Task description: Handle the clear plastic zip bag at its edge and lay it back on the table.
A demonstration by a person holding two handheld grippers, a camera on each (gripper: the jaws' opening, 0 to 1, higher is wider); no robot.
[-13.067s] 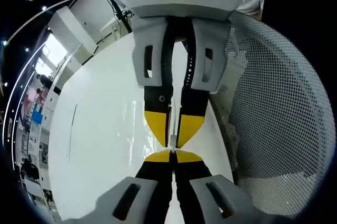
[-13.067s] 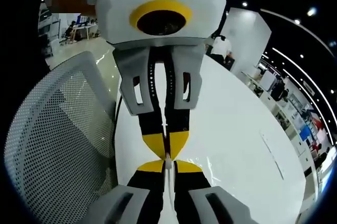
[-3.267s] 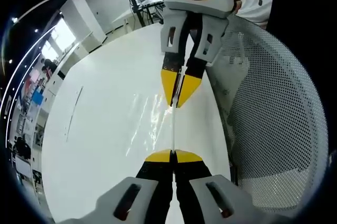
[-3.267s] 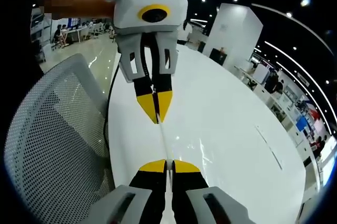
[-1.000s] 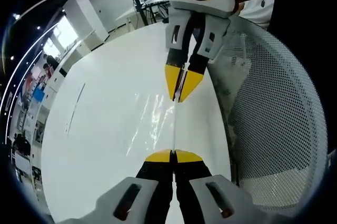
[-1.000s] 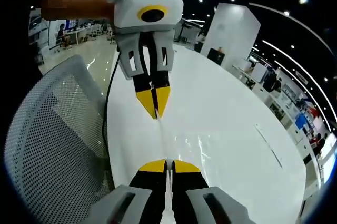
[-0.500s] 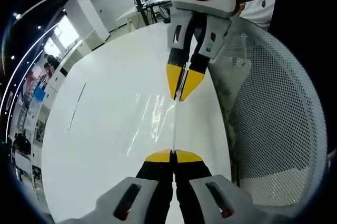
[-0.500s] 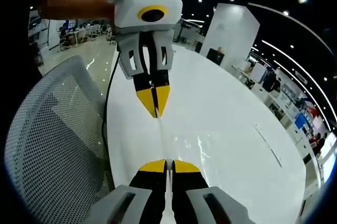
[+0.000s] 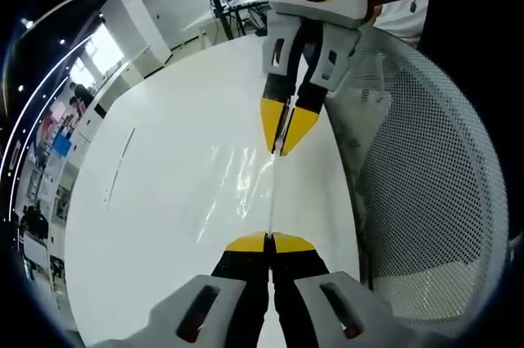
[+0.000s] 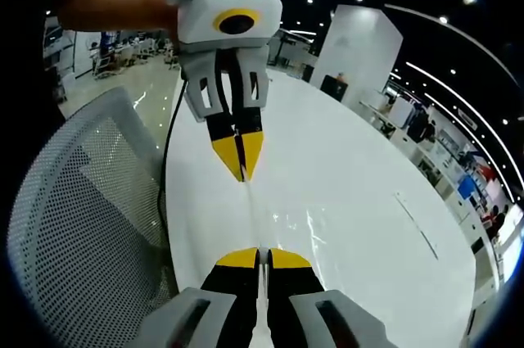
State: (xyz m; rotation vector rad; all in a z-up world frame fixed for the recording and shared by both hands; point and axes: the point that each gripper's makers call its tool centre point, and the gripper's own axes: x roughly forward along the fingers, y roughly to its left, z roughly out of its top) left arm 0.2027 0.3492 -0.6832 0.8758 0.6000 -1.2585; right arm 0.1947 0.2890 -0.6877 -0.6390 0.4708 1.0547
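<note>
Bag (image 9: pixel 260 176), clear zip type, hung stretched betw. both claws, long axis running tip to tip, above white table (image 9: pixel 155 201). L gripper (image 9: pixel 268 241) & R gripper (image 10: pixel 258 256) each pinched an end of its edge; table lay below both.

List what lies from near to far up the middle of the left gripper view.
Left tongs, shut on the clear plastic zip bag's edge → stretched clear plastic zip bag over the white table → right tongs, shut on its far edge.
</note>
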